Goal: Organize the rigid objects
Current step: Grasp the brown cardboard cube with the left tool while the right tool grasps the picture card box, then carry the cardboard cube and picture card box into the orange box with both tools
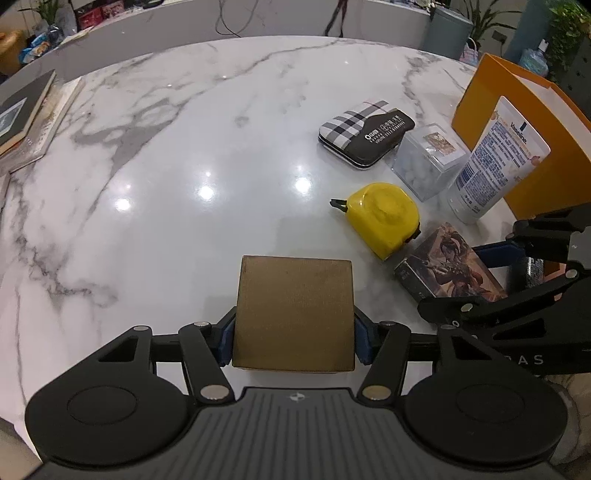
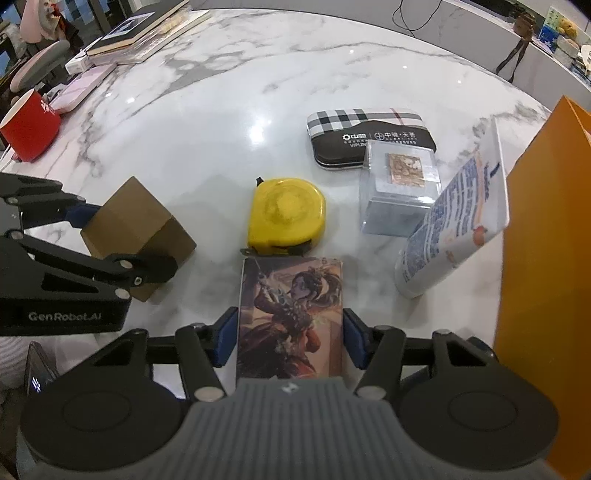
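Left wrist view: left gripper (image 1: pixel 293 332) is clamped on the brown cardboard box (image 1: pixel 295 312), near the marble table's (image 1: pixel 166 147) front edge. It looks light and stiff, flat sides taking the pads well. Right gripper (image 2: pixel 290 338) pinches the illustrated card box (image 2: pixel 291 317), smooth-faced, beside the yellow tape measure (image 2: pixel 286 214).

On the white marble bench (image 2: pixel 332 66) lie one brown cardboard box (image 1: pixel 295 310), one yellow tape measure (image 2: pixel 286 214), one illustrated card box (image 2: pixel 291 317), one plaid-and-black case (image 2: pixel 369 133), one clear plastic box (image 2: pixel 400 188), one white lotion tube (image 2: pixel 454 221), one orange paper bag (image 2: pixel 546 240), one red mug (image 2: pixel 31 127), and perhaps three stacked books (image 2: pixel 140 29).
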The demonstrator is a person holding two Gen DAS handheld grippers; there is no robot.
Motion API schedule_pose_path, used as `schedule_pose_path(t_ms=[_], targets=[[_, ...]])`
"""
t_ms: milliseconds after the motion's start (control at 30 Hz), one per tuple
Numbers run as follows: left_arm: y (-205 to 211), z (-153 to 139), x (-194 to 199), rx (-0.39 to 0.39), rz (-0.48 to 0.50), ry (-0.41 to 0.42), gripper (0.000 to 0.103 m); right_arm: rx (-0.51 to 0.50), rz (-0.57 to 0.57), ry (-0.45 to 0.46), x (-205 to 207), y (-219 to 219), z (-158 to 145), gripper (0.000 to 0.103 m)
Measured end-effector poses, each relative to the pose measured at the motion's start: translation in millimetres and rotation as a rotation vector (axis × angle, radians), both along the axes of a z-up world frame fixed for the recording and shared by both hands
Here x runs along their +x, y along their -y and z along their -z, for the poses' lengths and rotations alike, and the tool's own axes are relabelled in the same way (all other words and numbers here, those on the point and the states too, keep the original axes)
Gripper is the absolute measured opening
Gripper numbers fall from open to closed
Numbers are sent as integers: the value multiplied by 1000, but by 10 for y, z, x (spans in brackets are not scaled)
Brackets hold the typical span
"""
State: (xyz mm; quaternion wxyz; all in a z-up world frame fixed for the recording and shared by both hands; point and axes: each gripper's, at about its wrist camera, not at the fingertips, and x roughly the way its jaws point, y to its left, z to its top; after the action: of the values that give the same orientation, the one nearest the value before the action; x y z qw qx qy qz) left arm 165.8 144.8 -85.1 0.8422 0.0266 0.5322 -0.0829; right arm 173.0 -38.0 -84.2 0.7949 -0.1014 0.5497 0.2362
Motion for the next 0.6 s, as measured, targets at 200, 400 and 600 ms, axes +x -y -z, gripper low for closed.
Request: schedule_pose_path(t_ms=[200, 400, 600], targets=[[12, -199, -113, -16, -22, 58, 67, 34, 13, 43, -76, 70, -182, 58], [66, -479, -225, -37, -30, 108, 68, 73, 27, 107, -193, 181, -477, 58], [260, -917, -316, -65, 6, 201, 68, 121, 59, 209, -322, 423, -960, 58]])
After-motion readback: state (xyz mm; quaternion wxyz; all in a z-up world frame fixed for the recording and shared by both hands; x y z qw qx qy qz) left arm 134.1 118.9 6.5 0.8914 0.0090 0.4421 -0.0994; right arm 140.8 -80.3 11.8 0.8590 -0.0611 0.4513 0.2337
